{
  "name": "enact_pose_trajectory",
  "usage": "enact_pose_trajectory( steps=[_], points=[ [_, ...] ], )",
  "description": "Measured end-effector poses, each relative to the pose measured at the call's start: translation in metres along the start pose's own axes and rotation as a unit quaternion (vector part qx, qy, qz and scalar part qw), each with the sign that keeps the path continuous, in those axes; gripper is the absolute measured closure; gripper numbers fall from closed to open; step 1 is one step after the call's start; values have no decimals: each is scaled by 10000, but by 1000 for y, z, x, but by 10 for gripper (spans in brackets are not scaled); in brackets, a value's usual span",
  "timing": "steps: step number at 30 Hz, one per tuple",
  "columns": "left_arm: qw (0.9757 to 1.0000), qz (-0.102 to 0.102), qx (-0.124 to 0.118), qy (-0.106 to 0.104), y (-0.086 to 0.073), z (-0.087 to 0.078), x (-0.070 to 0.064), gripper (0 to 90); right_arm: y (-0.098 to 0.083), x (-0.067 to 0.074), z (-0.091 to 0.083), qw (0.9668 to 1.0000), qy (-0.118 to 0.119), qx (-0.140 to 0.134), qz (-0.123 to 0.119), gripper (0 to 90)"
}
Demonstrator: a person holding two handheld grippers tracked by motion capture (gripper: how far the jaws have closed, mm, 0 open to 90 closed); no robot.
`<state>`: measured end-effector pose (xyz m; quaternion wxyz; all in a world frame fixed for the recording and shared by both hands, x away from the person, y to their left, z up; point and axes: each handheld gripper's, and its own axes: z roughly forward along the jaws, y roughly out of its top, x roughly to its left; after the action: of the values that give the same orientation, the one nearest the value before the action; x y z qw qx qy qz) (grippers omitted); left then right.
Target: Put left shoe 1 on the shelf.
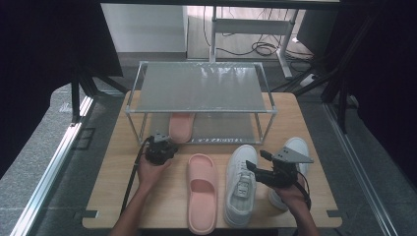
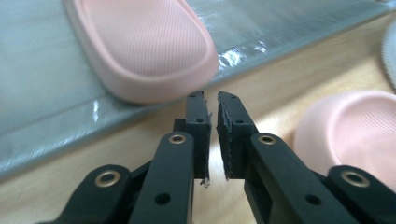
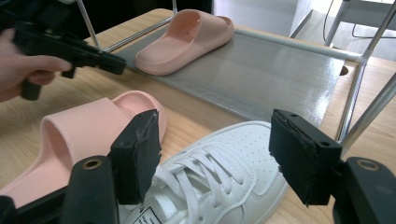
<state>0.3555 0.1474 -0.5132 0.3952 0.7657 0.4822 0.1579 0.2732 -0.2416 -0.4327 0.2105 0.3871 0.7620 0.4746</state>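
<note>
A pink slipper (image 1: 180, 127) (image 2: 149, 46) (image 3: 187, 39) lies on the lower shelf (image 1: 226, 129) (image 2: 37, 93) (image 3: 261, 79) of a metal shoe rack. My left gripper (image 1: 161, 142) (image 2: 212, 100) sits just in front of that slipper's near end, its jaws a narrow gap apart with nothing between them. It also shows in the right gripper view as a black left gripper (image 3: 107, 60) held by a hand. A second pink slipper (image 1: 202, 191) (image 2: 350, 126) (image 3: 88, 135) lies on the table. My right gripper (image 1: 256, 161) (image 3: 215, 121) stands wide open above the toe of a white sneaker (image 1: 240, 184) (image 3: 219, 177).
The rack's top shelf (image 1: 201, 86) is bare and overhangs the lower one. Another white sneaker (image 1: 296, 146) lies at the right, partly behind my right hand. The wooden table (image 1: 113, 196) ends close in front. Floor, cables and desk legs lie beyond the rack.
</note>
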Motion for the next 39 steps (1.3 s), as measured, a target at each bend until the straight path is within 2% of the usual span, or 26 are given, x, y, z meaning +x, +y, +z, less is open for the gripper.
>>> enact_pose_trajectory(
  steps=[6, 17, 21, 25, 33, 39],
  points=[
    [9999, -69, 7, -102, -16, -20, -1, 807, 0, 2, 0, 10000, 2, 4, -18, 342],
    [9997, -80, 159, -174, -41, -34, -9, 758, 0, 0, 1, 10000, 13, 8, 2, 342],
    [9996, 16, 235, -147, -49, -38, -12, 745, 0, 0, 0, 10000, 6, -7, 8, 342],
    [9996, 8, 237, -179, -52, -41, -12, 757, -1, 0, -1, 10000, 7, -16, 11, 342],
    [9992, 14, 227, -319, -51, -47, -13, 853, -2, -3, 0, 10000, -9, -14, 37, 342],
    [9986, 114, 266, -446, -49, -51, -19, 899, -2, -2, 2, 10000, -10, -28, 33, 344]
  ],
)
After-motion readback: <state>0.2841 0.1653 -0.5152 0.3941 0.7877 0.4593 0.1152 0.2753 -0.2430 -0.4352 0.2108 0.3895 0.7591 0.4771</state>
